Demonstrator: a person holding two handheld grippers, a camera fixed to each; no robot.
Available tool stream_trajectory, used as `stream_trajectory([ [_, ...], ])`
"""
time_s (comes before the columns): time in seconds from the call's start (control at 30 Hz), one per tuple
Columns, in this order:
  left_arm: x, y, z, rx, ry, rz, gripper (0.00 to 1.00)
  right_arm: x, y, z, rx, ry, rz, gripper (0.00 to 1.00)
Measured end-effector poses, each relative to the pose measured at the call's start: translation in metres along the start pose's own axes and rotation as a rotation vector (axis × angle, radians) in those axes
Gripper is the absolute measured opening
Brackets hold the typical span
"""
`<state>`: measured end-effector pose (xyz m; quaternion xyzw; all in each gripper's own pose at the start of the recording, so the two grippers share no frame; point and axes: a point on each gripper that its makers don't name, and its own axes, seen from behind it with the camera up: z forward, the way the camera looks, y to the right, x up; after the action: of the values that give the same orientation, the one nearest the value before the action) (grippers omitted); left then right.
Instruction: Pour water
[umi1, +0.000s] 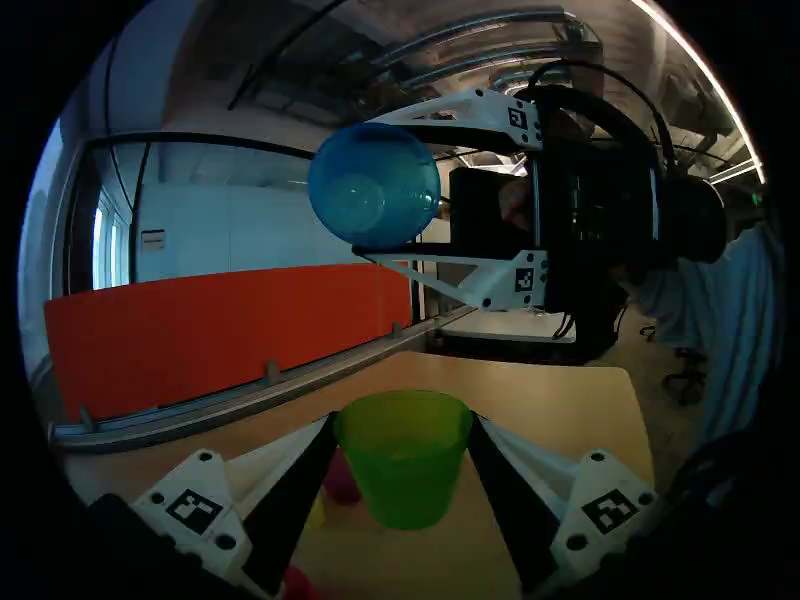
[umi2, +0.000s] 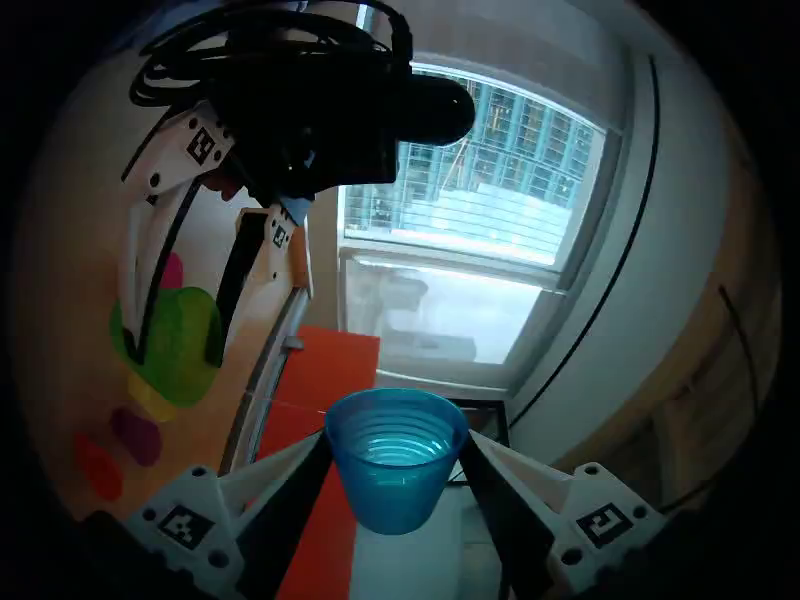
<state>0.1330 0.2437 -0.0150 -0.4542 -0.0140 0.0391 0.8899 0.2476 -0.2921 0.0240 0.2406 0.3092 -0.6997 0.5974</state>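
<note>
Two cups are held, one in each pair of tongs. In the left gripper view, an orange partition (umi1: 220, 330) runs along the far left edge of the desk (umi1: 570, 400). A small pink piece (umi1: 343, 478) and a yellow one (umi1: 316, 512) lie on the desk just left of the green cup (umi1: 403, 475). That cup stands upright at near centre, with the left tongs (umi1: 403, 430) pinching it, one finger pressed on each side. Above it, well apart, the blue cup (umi1: 374, 186) lies tipped on its side with its base turned toward this camera. The right tongs (umi1: 370, 188) grip it from above and below, and their black body (umi1: 600, 200) reaches off to the right. An office chair (umi1: 690, 370) stands far right beyond the desk. In the right gripper view, the left tongs (umi2: 175, 350) hang at the left around the green cup (umi2: 175, 345), with pink (umi2: 135, 435) and red (umi2: 95, 465) patches on the desk nearby. At near centre the blue cup (umi2: 397, 465) sits pinched between the right tongs' two fingers, its open mouth toward the camera; whether it holds water I cannot tell. A bright window (umi2: 470, 210) lies behind it, centre to right.
</note>
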Motion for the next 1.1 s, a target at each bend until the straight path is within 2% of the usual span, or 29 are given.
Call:
stream_trajectory([
  [0.27,0.000,-0.001,0.000,0.004,0.002,-0.001,0.90,0.002,-0.002,-0.001,0.001,0.006,0.042,0.90],
  [0.5,0.002,0.000,-0.001,0.005,0.003,0.000,0.90,-0.008,-0.006,-0.003,0.008,-0.006,0.148,0.90],
  [0.67,0.005,-0.001,-0.002,0.010,0.006,0.003,0.90,-0.014,-0.007,-0.007,0.003,-0.013,0.287,0.90],
  [0.87,0.005,-0.003,-0.003,0.013,0.010,-0.002,0.90,-0.022,-0.007,-0.014,-0.004,-0.023,0.502,0.90],
  [1.1,0.008,-0.004,-0.002,0.019,0.012,-0.003,0.90,-0.015,-0.014,-0.024,0.012,-0.007,0.731,0.90],
])
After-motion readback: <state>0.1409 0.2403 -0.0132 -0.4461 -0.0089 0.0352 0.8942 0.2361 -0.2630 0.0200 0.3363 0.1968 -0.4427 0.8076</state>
